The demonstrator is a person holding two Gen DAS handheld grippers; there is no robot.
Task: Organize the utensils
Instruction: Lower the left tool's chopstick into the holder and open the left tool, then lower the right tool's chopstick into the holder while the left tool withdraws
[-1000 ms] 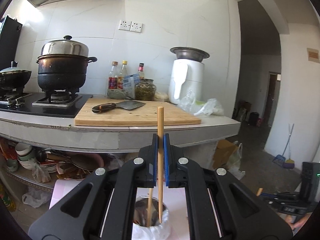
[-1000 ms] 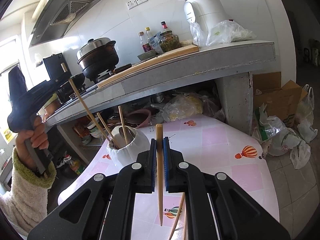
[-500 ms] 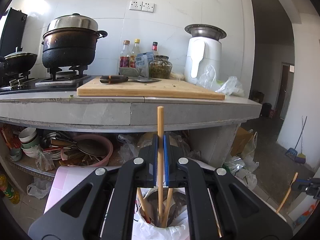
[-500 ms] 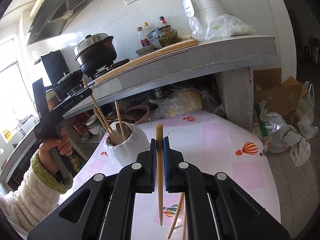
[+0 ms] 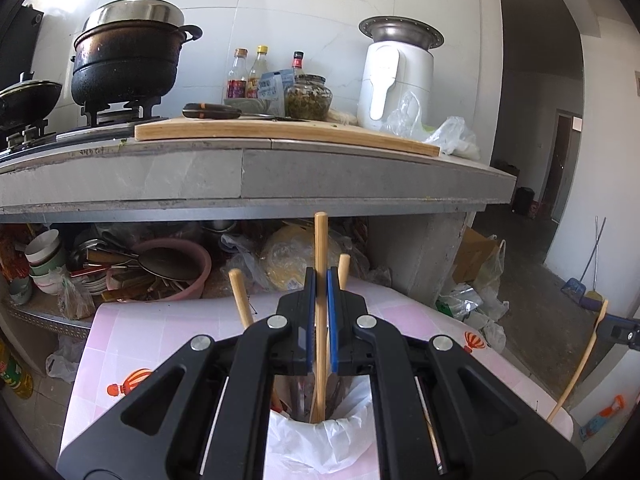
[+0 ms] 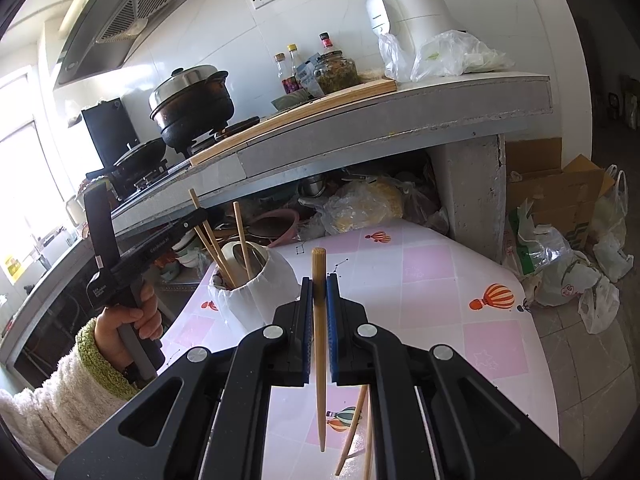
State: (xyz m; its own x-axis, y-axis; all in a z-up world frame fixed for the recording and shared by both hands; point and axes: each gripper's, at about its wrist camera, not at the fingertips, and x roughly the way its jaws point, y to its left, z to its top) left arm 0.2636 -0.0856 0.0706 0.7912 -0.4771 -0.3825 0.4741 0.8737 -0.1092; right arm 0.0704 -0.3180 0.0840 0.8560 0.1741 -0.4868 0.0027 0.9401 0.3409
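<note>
My left gripper [image 5: 321, 276] is shut on a wooden chopstick [image 5: 321, 240] held upright. The chopstick's lower end is down inside the utensil holder [image 5: 320, 444], a cup lined with a white plastic bag. Two other chopsticks [image 5: 240, 300] lean in that holder. My right gripper [image 6: 319, 284] is shut on another upright chopstick [image 6: 320, 400], hanging above the pink tablecloth [image 6: 432, 280]. In the right wrist view the holder [image 6: 260, 292] stands to the left, with the left gripper [image 6: 202, 214] over it. Two loose chopsticks [image 6: 354, 428] lie on the cloth under my right gripper.
A grey stone counter [image 5: 320, 176] overhangs just behind the table, carrying a cutting board, a pot and bottles. Bowls and a pink basin [image 5: 176, 268] fill the shelf beneath. A cardboard box [image 6: 560, 192] and plastic bags lie on the floor at the right.
My left gripper has come down with its chopstick, whose lower end has sunk from the holder's mouth deep into it. The right gripper and its chopstick have stayed where they were.
</note>
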